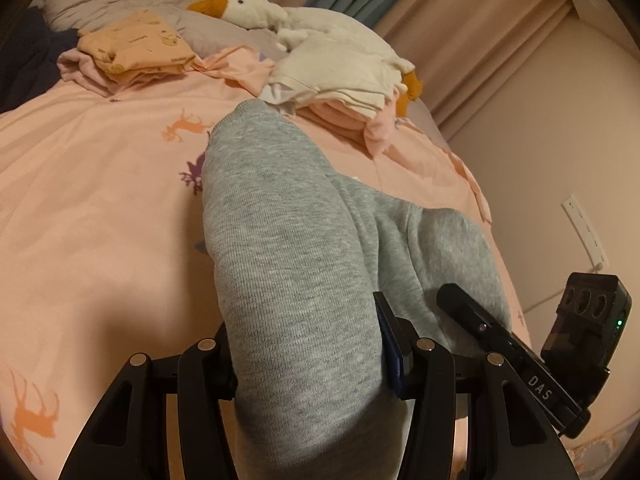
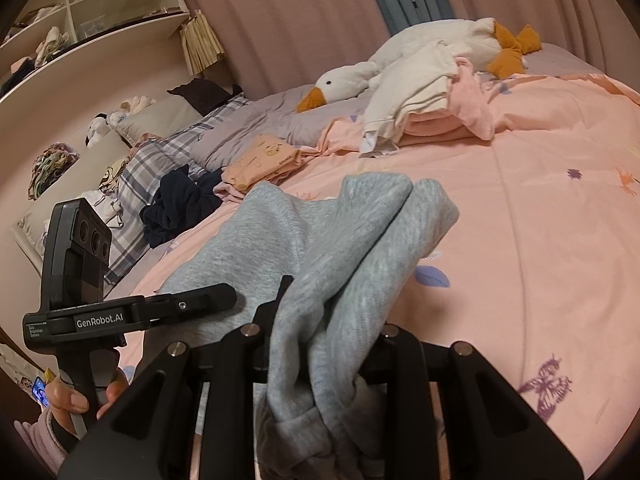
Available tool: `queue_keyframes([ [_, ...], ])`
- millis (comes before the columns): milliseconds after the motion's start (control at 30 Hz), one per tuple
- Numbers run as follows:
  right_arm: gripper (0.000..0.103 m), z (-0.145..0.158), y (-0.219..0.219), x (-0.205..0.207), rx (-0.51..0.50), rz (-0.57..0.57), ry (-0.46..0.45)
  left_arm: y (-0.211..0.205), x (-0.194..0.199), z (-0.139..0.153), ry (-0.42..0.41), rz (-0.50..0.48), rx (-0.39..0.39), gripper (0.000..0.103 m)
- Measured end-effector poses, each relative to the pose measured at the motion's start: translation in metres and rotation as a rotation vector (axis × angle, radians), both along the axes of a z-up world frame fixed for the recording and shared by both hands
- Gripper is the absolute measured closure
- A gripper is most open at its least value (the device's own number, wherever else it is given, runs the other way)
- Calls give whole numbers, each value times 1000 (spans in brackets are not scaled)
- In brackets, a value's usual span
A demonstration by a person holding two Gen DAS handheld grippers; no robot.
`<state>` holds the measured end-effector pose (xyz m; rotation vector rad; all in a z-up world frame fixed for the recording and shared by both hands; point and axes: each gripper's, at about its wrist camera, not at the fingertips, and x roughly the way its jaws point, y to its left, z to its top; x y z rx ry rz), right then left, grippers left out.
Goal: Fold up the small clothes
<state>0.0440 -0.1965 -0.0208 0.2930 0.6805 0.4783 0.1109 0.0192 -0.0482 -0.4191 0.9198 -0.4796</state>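
Grey garment (image 1: 288,240): stretched lengthwise away from both tongs toward the plush goose (image 1: 304,20).
Left tongs (image 1: 308,364): clamped half-wide on bunched near end.
Right tongs (image 2: 320,360): narrowly clamped on same end.
Nearer: neither.

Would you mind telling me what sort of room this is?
Most likely a bedroom: a bed with a pink duvet, pillows at its head, a goose soft toy and curtains behind.

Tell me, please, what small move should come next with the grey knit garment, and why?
Probably carry the held end forward and lay it over the far part. Both the left gripper and the right gripper clamp the grey knit garment, whose far end rests on the pink printed bedcover.
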Motion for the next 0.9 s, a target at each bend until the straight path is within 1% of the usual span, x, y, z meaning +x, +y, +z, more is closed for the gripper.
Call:
queue_keyframes([
  [367, 78, -1, 16, 25, 2, 15, -4, 8, 19, -2, -7, 20, 19, 51],
  [900, 78, -14, 14, 60, 3, -7, 1, 1, 53, -17, 0, 14, 25, 51],
])
